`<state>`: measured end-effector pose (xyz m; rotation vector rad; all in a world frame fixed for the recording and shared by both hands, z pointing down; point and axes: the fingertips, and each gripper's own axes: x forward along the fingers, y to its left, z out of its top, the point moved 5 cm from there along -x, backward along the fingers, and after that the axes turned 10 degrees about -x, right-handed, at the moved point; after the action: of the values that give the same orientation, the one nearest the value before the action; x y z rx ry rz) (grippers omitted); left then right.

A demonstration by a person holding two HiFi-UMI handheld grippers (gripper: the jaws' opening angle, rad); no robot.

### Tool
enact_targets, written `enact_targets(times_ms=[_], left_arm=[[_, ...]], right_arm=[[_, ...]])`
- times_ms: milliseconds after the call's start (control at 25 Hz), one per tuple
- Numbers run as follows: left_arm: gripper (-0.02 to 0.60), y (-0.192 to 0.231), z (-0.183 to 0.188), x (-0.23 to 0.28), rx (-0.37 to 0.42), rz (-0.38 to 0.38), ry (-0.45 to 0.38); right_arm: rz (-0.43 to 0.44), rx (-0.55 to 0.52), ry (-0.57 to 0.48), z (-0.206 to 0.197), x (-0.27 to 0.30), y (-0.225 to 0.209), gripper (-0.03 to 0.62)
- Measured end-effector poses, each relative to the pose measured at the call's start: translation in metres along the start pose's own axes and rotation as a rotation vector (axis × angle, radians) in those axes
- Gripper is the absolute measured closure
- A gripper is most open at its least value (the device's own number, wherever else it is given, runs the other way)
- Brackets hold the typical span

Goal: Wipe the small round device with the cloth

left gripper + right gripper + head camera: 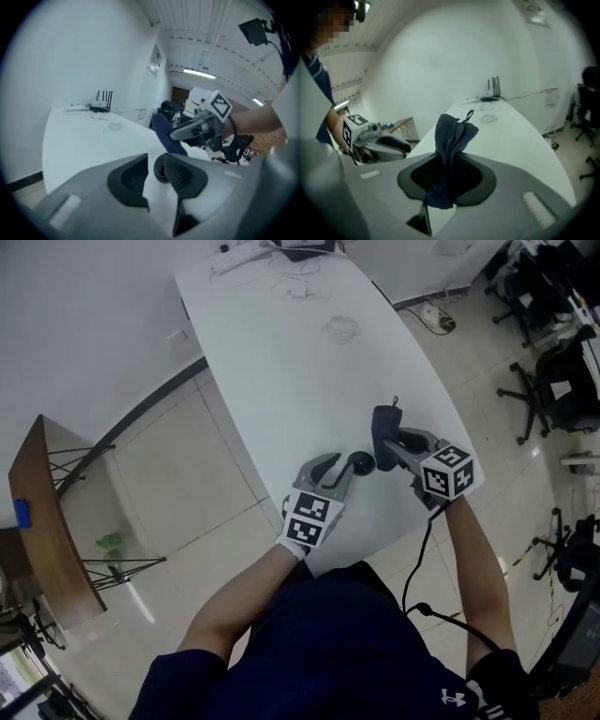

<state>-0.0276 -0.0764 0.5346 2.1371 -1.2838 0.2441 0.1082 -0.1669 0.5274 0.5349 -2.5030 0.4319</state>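
Observation:
On the near end of the white table (300, 362) my left gripper (349, 468) is shut on the small round device (362, 462), a black disc held at its fingertips. In the left gripper view the small round device (160, 168) lies against the right pad of the left gripper (152, 168), with a thin sliver of light on its left. Just to the right, my right gripper (387, 448) is shut on a dark blue cloth (382, 423). The cloth (452, 140) stands bunched up out of the right gripper (447, 180), a hanging loop at its top. The cloth is close beside the device; I cannot tell whether they touch.
A router and loose cables (281, 254) lie at the table's far end. Black office chairs (553, 381) stand on the tiled floor to the right. A wooden stand (47, 521) is at the left. The table's near edge runs just below both grippers.

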Motion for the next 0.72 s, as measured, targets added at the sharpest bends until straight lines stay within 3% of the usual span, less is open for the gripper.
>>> enact_targets(times_ms=[200, 360, 520, 720], left_arm=[[0.476, -0.008, 0.005, 0.007, 0.012, -0.068, 0.044], [0.476, -0.009, 0.006, 0.017, 0.034, -0.097, 0.076], [0.476, -0.007, 0.009, 0.028, 0.083, -0.139, 0.123], [0.476, -0.004, 0.015, 0.034, 0.136, -0.179, 0.164]], right_arm=[[-0.192, 0.235, -0.266, -0.002, -0.051, 0.037, 0.493], [-0.34, 0.482, -0.436, -0.016, -0.055, 0.059, 0.493], [-0.438, 0.772, -0.534, -0.047, -0.036, 0.073, 0.493], [-0.498, 0.989, -0.627, -0.073, -0.016, 0.087, 0.493]])
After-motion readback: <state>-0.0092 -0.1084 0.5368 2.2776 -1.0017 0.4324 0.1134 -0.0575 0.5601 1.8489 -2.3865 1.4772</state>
